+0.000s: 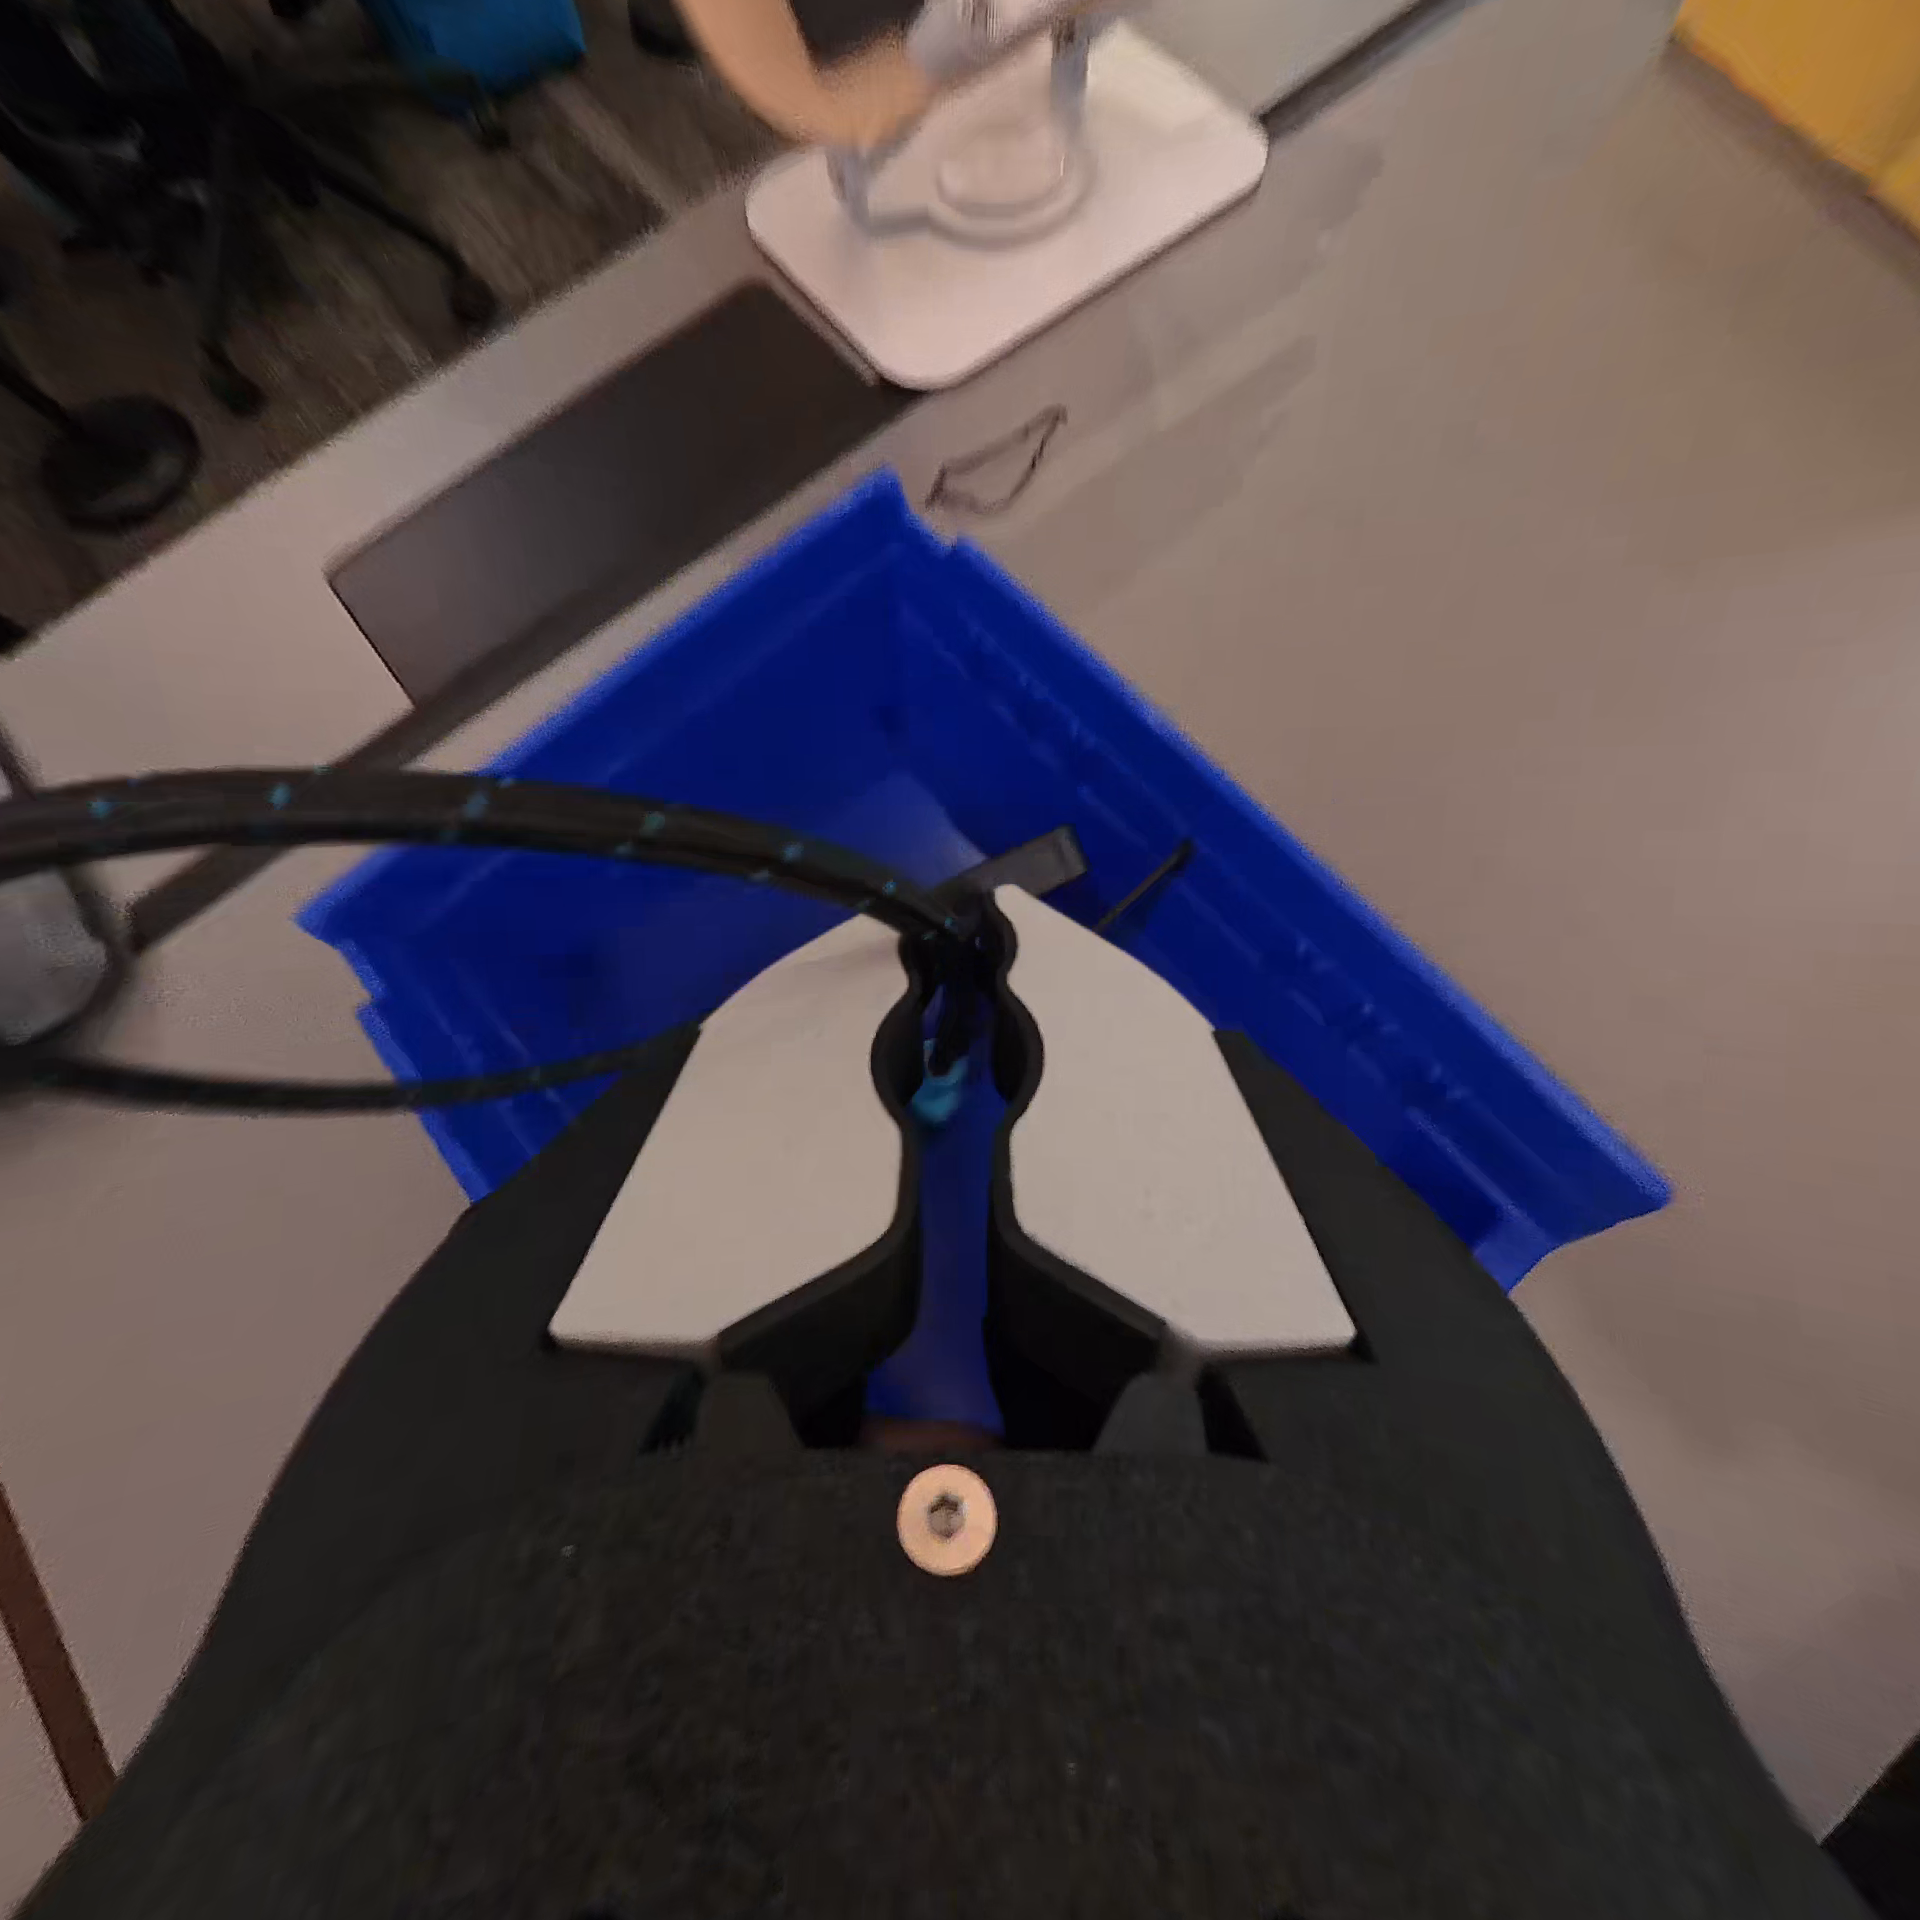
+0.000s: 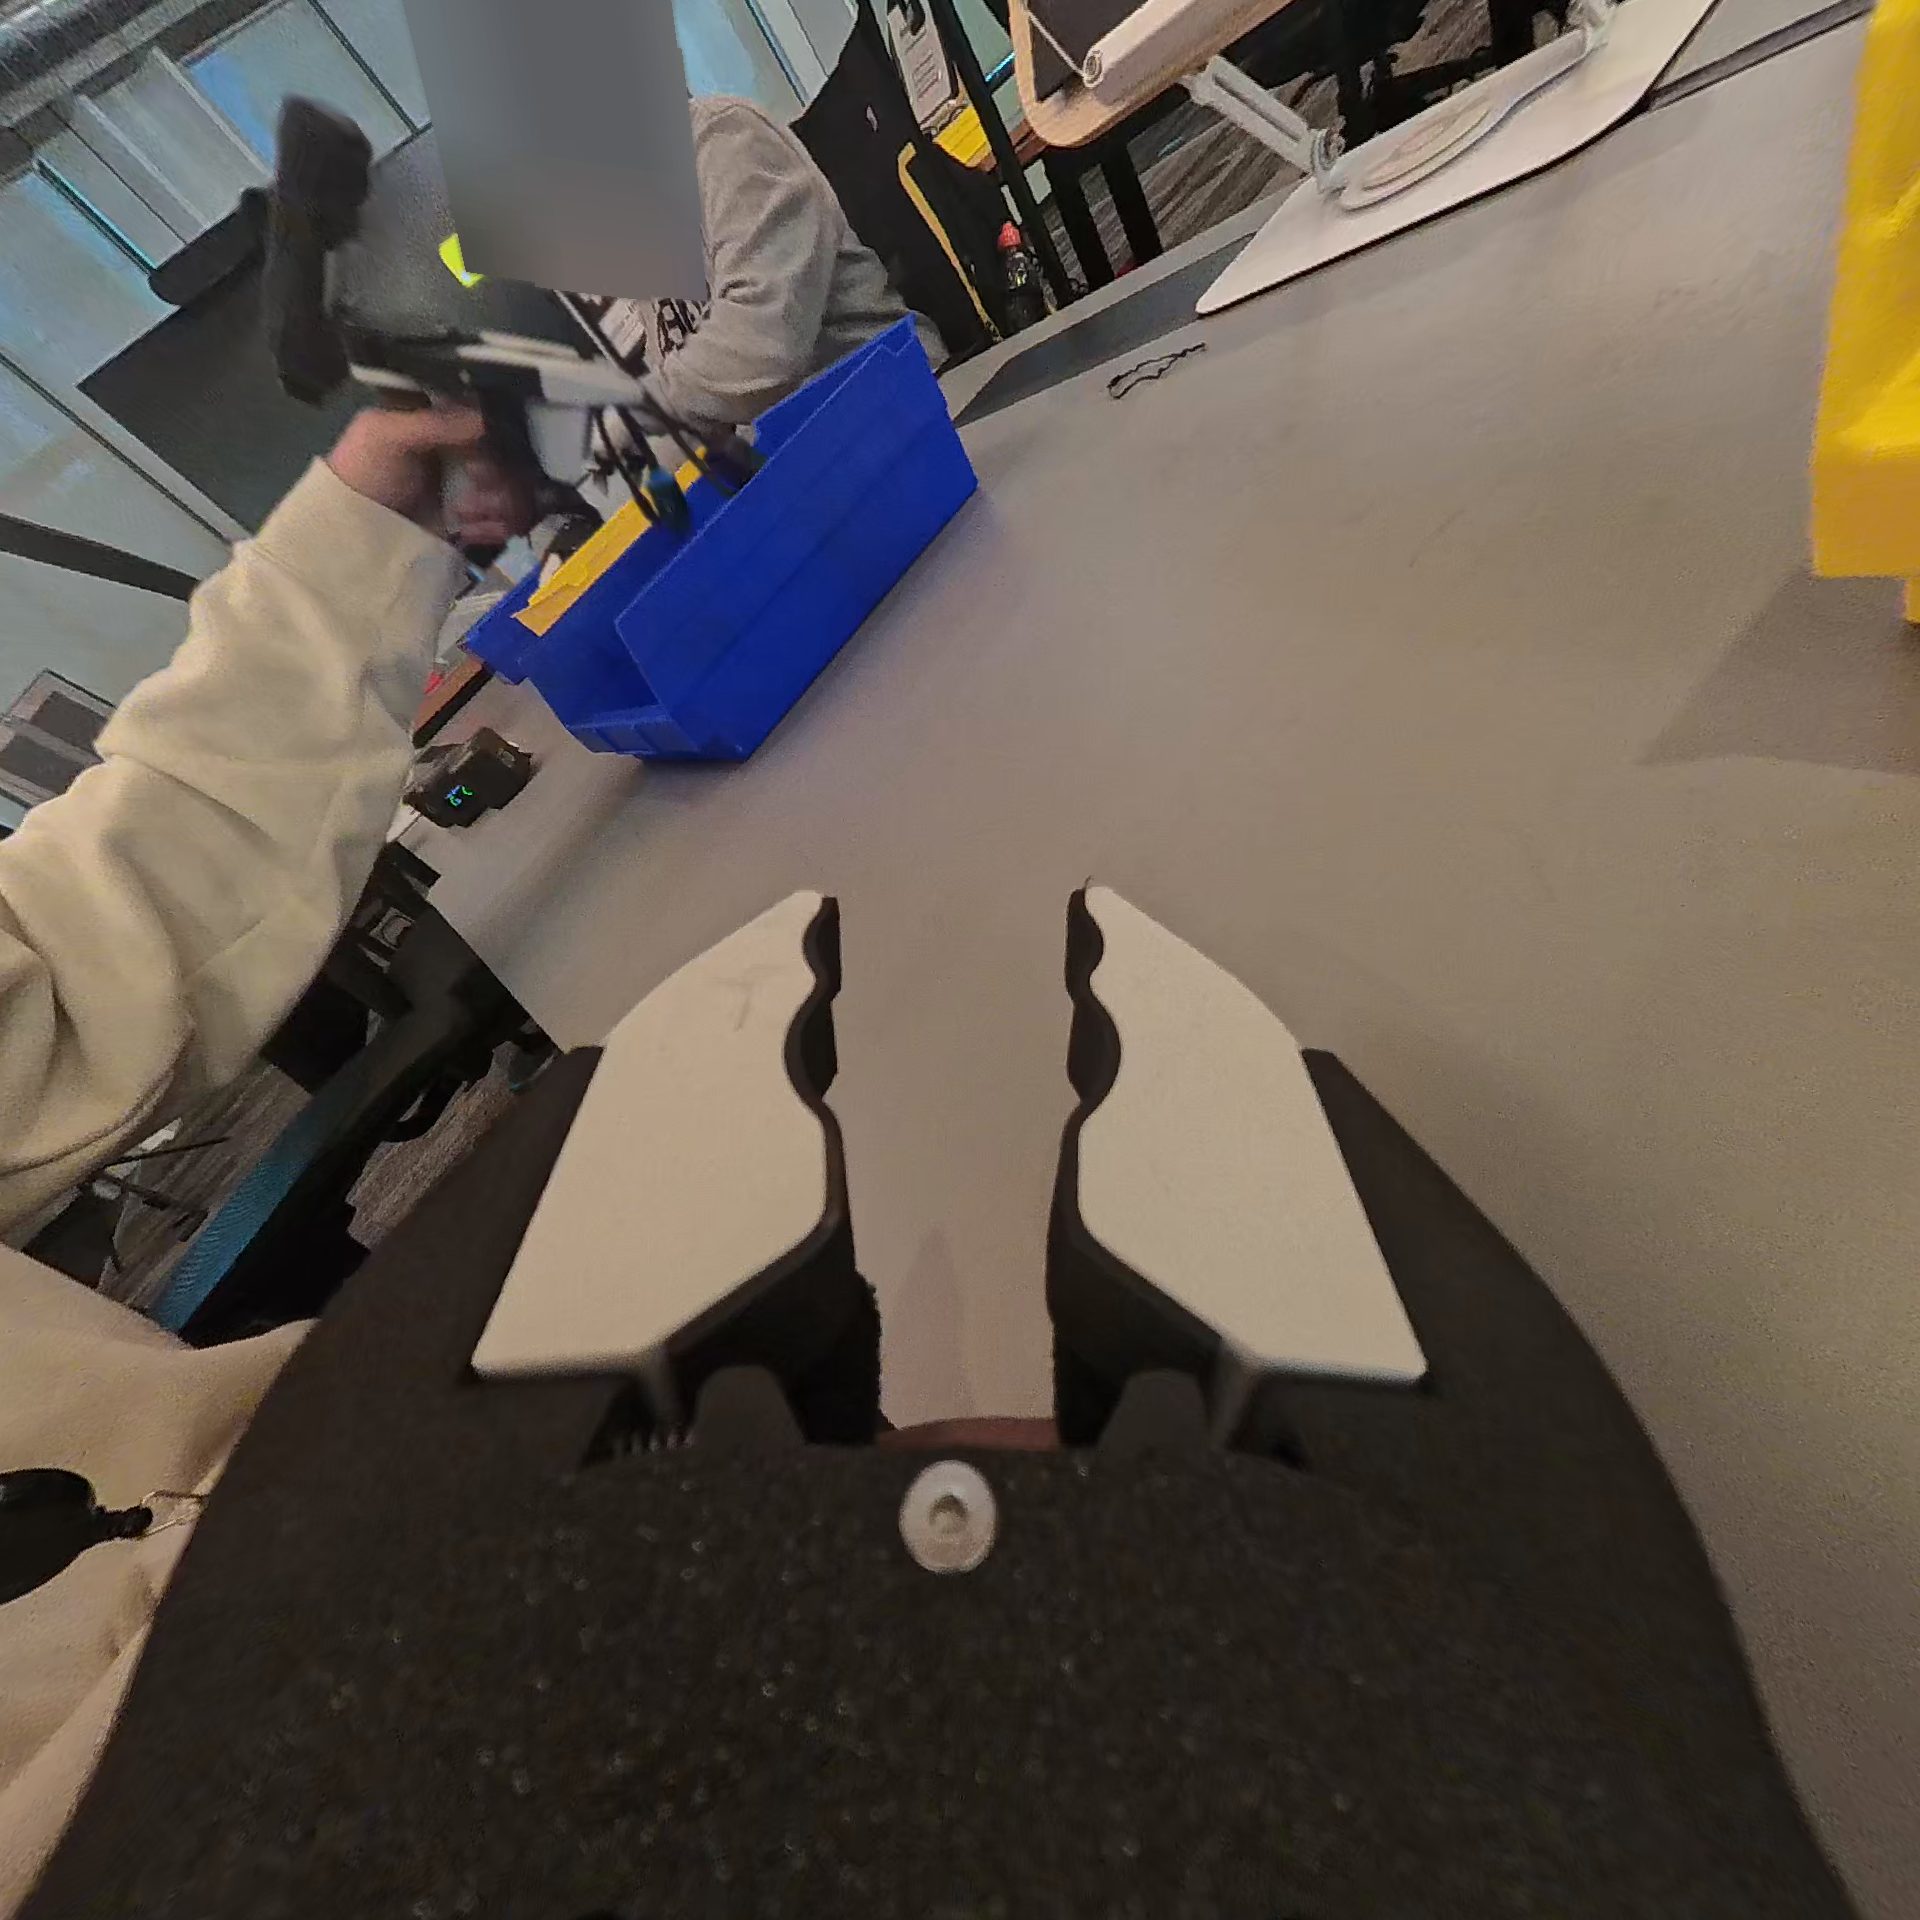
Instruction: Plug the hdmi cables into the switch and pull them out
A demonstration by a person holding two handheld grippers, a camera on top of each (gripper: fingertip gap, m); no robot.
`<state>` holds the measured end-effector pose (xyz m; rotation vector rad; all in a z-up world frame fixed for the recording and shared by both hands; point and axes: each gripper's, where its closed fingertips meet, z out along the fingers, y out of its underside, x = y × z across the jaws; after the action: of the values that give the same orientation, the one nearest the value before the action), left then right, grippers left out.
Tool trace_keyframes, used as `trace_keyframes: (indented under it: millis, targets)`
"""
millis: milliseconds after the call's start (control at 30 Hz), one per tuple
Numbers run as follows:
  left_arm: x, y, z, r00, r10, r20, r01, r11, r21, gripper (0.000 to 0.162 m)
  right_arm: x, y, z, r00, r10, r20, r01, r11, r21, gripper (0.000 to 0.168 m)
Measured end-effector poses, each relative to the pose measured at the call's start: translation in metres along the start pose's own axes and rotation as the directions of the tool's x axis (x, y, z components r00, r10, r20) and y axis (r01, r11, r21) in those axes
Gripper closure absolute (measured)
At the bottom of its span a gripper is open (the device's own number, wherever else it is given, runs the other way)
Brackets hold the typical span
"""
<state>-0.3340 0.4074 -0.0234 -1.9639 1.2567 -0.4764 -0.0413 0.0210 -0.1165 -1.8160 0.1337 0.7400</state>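
Note:
My left gripper [image 1: 956,940] is shut on a bundled black braided hdmi cable [image 1: 468,805] with blue flecks, held by a black tie [image 1: 1029,868]. It hangs over the open blue bin [image 1: 1195,831]. The cable loops off to the left. In the right wrist view the left gripper [image 2: 707,457] is held in a hand above the blue bin [image 2: 790,582], with the cable end [image 2: 665,504] dangling into it. My right gripper [image 2: 951,914] is open and empty, low over the grey table [image 2: 1351,727]. A small black box with green lights [image 2: 468,790] sits at the table's left edge.
A yellow bin [image 2: 1870,364] stands at the right. A white monitor base [image 1: 1008,208] is at the far side, with a loose black wire tie [image 1: 997,468] near it. A dark panel [image 1: 603,488] lies in the tabletop. A person in grey [image 2: 769,260] sits behind the bin. There is about 50 cm between the tips of the two grippers.

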Motion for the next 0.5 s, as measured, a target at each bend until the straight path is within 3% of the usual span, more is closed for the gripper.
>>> trace_keyframes:
  millis: [133, 267, 500]
  targets:
    - [0.023, -0.045, -0.032, 0.998, 0.068, 0.017, -0.069, 0.991, 0.111, 0.155, -0.004, 0.003, 0.005, 0.998, -0.070, -0.007, 0.069, 0.997, -0.027, 0.127]
    - [0.063, -0.071, -0.052, 0.981, 0.191, 0.031, -0.194, 0.973, 0.125, 0.155, -0.004, 0.006, 0.019, 0.967, -0.252, -0.037, 0.248, 0.965, -0.090, 0.127]
    - [0.136, -0.128, -0.105, 0.934, 0.356, 0.040, -0.354, 0.899, 0.256, 0.155, -0.049, 0.018, 0.058, 0.922, -0.373, 0.105, 0.386, 0.909, -0.158, 0.115]
